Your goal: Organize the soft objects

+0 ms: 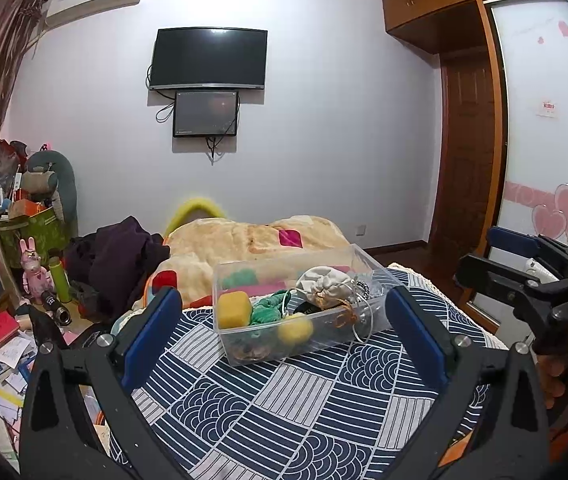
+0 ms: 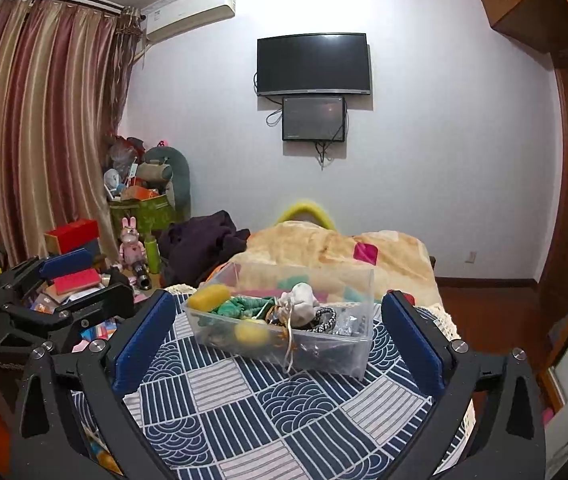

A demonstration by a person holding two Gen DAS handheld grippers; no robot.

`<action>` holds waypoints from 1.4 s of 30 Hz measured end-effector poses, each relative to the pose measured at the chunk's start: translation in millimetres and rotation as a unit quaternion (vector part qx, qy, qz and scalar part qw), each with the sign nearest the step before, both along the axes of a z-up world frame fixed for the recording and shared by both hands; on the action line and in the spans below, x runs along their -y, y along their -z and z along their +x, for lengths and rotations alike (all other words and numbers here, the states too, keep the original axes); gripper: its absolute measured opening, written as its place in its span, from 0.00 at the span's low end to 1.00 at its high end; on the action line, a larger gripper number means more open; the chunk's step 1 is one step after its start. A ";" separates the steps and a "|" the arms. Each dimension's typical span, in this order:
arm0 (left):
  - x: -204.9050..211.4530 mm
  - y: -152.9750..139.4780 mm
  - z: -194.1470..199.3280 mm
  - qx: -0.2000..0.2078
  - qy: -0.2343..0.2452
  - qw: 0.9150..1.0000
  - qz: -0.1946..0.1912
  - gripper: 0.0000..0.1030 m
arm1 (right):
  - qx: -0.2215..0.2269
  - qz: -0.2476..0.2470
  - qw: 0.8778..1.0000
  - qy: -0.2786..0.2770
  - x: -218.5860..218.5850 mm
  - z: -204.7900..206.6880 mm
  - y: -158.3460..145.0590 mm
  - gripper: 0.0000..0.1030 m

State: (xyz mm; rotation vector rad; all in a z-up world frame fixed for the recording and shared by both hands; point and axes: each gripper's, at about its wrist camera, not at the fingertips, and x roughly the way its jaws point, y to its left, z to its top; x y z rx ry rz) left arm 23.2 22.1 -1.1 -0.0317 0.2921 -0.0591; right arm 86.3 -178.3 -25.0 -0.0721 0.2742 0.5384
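A clear plastic bin [image 1: 304, 308] sits on a bed, on a navy-and-white patchwork cover [image 1: 284, 408], straight ahead of both grippers and touching neither. Inside lies a jumble of soft things: a yellow sponge block [image 1: 234, 309], a green knitted piece [image 1: 268, 310], a white drawstring pouch [image 1: 324, 285], a yellow pom-pom ball [image 1: 294, 329] pressed to the front wall, plus beaded bracelets [image 2: 326, 316] and a loose white cord [image 2: 290, 344] hanging over the rim.

These items look light and squashy, so each probably needs only a gentle pinch across its middle. The pouch would likely lift best by its gathered neck (the cord may snag and drag neighbours out). The thin-walled bin itself looks light and may slide if nudged.

The left gripper [image 1: 284, 332] is spread wide and holds nothing. The right gripper [image 2: 278, 338] is equally wide apart and empty.

Beyond the bin lies a rumpled cream blanket [image 1: 244, 244]; a television [image 1: 209, 58] hangs on the far wall.
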 end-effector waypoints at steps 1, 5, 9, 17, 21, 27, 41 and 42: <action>0.0 0.0 -0.1 0.000 0.000 1.000 0.000 1.00 | 0.000 0.001 1.000 0.000 0.5 -0.2 -0.4 1.00; 0.2 -0.1 0.0 0.000 0.000 1.000 0.000 1.00 | -0.001 0.006 1.000 0.000 2.3 -1.7 -2.0 1.00; 0.5 0.0 0.1 0.000 0.000 1.000 0.000 1.00 | 0.000 0.009 1.000 0.001 4.0 -3.4 -3.0 1.00; 0.9 -2.9 -0.2 0.001 0.002 1.000 0.001 1.00 | 0.001 0.010 1.000 -0.001 4.7 -4.9 -5.0 1.00; 1.6 -3.4 -0.4 0.002 0.004 1.000 0.001 1.00 | 0.001 0.011 1.000 0.000 4.6 -5.7 -5.8 1.00; 3.5 -4.9 -0.6 0.004 0.007 1.000 0.001 1.00 | 0.002 0.015 1.000 -0.002 5.6 -6.4 -6.4 1.00; 2.5 -4.1 -0.2 0.000 0.013 1.000 -0.002 1.00 | 0.002 0.017 1.000 0.000 5.8 -7.1 -6.5 1.00; 2.3 -4.1 -0.3 0.000 0.013 1.000 -0.003 1.00 | 0.002 0.017 1.000 0.000 5.7 -7.0 -6.5 1.00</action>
